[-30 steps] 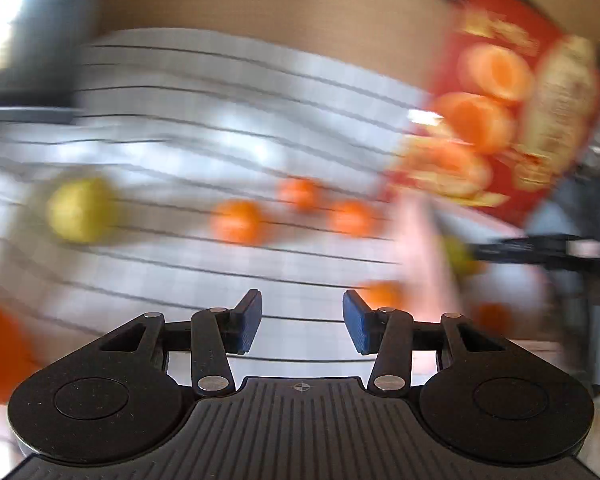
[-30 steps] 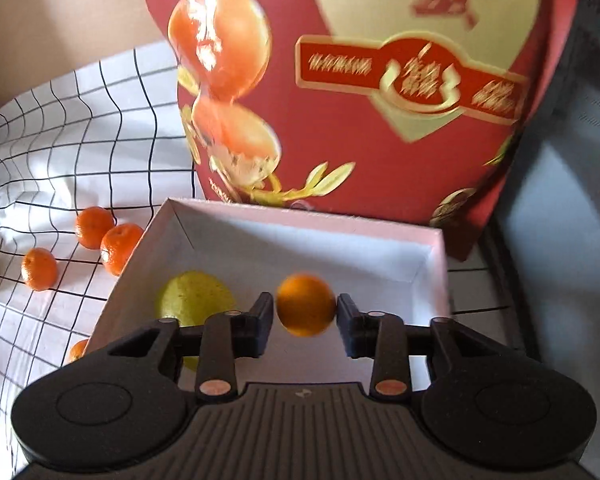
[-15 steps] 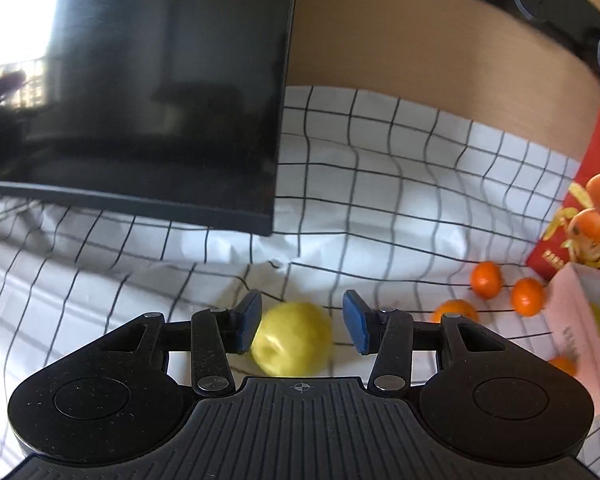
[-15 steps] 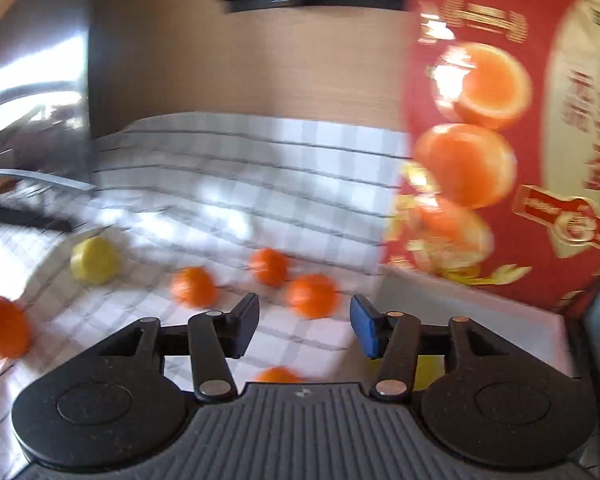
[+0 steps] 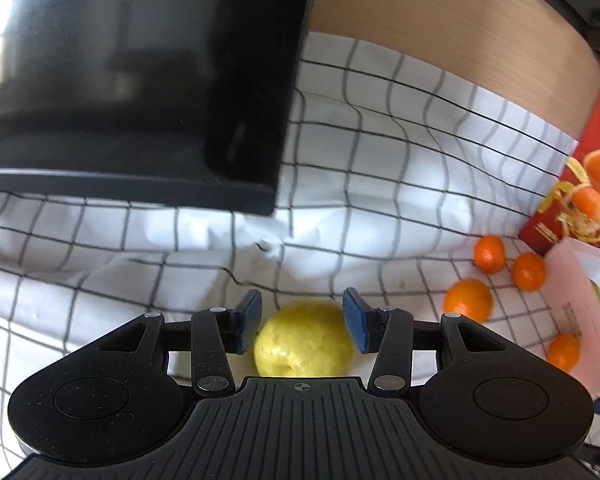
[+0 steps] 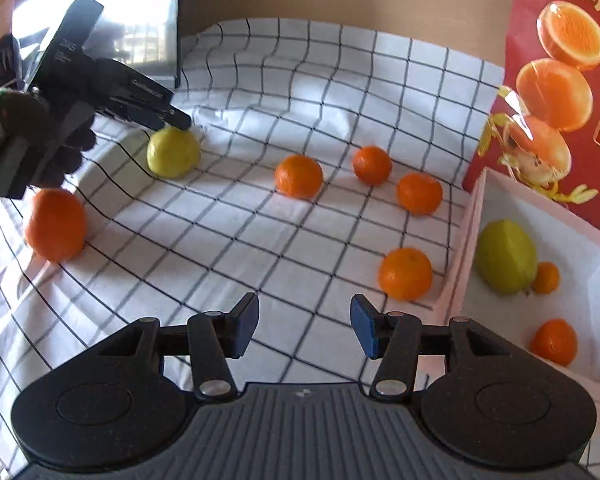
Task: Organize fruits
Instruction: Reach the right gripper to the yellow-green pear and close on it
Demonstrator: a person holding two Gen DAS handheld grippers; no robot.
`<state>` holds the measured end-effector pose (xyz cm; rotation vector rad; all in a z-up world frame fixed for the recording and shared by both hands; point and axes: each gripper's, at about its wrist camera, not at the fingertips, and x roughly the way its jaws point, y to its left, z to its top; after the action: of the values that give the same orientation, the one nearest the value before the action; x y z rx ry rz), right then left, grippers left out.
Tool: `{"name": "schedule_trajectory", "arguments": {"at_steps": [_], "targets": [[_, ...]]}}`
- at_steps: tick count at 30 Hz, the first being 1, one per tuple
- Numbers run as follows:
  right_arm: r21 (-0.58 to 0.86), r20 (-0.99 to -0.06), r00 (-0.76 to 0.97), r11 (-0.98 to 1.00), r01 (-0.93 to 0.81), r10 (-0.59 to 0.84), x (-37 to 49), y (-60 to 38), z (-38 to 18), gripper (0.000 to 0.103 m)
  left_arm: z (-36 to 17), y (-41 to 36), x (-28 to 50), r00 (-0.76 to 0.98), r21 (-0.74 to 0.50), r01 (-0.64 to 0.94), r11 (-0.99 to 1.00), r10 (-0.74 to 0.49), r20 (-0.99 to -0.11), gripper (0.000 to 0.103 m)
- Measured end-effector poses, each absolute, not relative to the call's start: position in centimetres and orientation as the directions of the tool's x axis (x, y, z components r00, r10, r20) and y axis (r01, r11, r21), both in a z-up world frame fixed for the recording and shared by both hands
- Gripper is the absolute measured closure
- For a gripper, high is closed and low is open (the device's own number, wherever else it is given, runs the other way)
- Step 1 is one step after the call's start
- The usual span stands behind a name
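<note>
My left gripper (image 5: 302, 326) is open with a yellow fruit (image 5: 303, 342) between its fingers on the checked cloth; small gaps show on both sides. The right wrist view shows that gripper (image 6: 176, 120) over the same yellow fruit (image 6: 173, 152). My right gripper (image 6: 304, 326) is open and empty above the cloth. Several oranges lie loose, the nearest one (image 6: 406, 273) beside the white box (image 6: 466, 240). The box holds a yellow-green fruit (image 6: 506, 256) and two small oranges (image 6: 554, 342).
A dark monitor (image 5: 140, 80) stands at the back left on the checked cloth (image 6: 260, 240). A tall red printed fruit bag (image 6: 560, 80) stands behind the white box. A large orange (image 6: 55, 224) lies at the left. A wooden wall runs behind.
My left gripper has swung left and come down around the yellow fruit. My right gripper has let an orange go into the box and turned left over the cloth, now empty.
</note>
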<state>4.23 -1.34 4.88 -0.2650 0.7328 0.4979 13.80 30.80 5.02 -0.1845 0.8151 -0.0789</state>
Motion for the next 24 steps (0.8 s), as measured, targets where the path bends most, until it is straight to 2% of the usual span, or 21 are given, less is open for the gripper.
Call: {"name": "schedule_trajectory", "arguments": {"at_steps": [1, 4, 8, 12, 16, 20, 23, 24], "targets": [[-0.057, -0.697, 0.635, 0.856, -0.513, 0.334, 4.3, -1.4, 4.8, 0.052, 5.2, 30.3, 13.4, 0.671, -0.206, 0.013, 0.979, -0.161, -0.724, 0.05], [-0.043, -0.694, 0.641, 0.869, -0.492, 0.328, 4.0, -1.9, 5.0, 0.052, 6.8, 28.7, 11.0, 0.674, -0.242, 0.12, 0.963, -0.258, -0.692, 0.052], [-0.022, -0.681, 0.645, 0.871, -0.49, 0.346, 3.7, -1.9, 5.2, 0.052, 6.7, 26.0, 9.5, 0.678, -0.105, 0.122, 0.987, -0.16, -0.718, 0.055], [-0.022, -0.678, 0.64, 0.86, -0.51, 0.362, 3.6, -1.0, 5.1, 0.052, 6.1, 24.7, 9.3, 0.651, -0.168, 0.162, 0.972, -0.233, -0.723, 0.055], [-0.011, -0.642, 0.648, 0.84, -0.542, 0.41, 4.4, 0.7, 5.4, 0.052, 7.2, 25.8, 7.8, 0.698, -0.255, 0.064, 0.965, -0.225, -0.68, 0.055], [0.036, -0.599, 0.66, 0.839, -0.542, 0.452, 7.5, 3.9, 5.1, 0.043, 8.3, 26.2, 4.8, 0.741, -0.273, -0.01, 0.962, -0.176, -0.649, 0.055], [0.071, -0.641, 0.627, 0.847, -0.526, 0.443, 10.5, 6.4, 4.1, 0.042, 8.9, 26.4, 2.4, 0.75, -0.27, -0.021, 0.963, -0.163, -0.641, 0.055], [0.047, -0.654, 0.641, 0.866, -0.497, 0.403, 11.3, 7.2, 3.7, 0.035, 9.1, 26.6, 1.7, 0.75, -0.268, -0.026, 0.963, -0.158, -0.642, 0.055]]}}
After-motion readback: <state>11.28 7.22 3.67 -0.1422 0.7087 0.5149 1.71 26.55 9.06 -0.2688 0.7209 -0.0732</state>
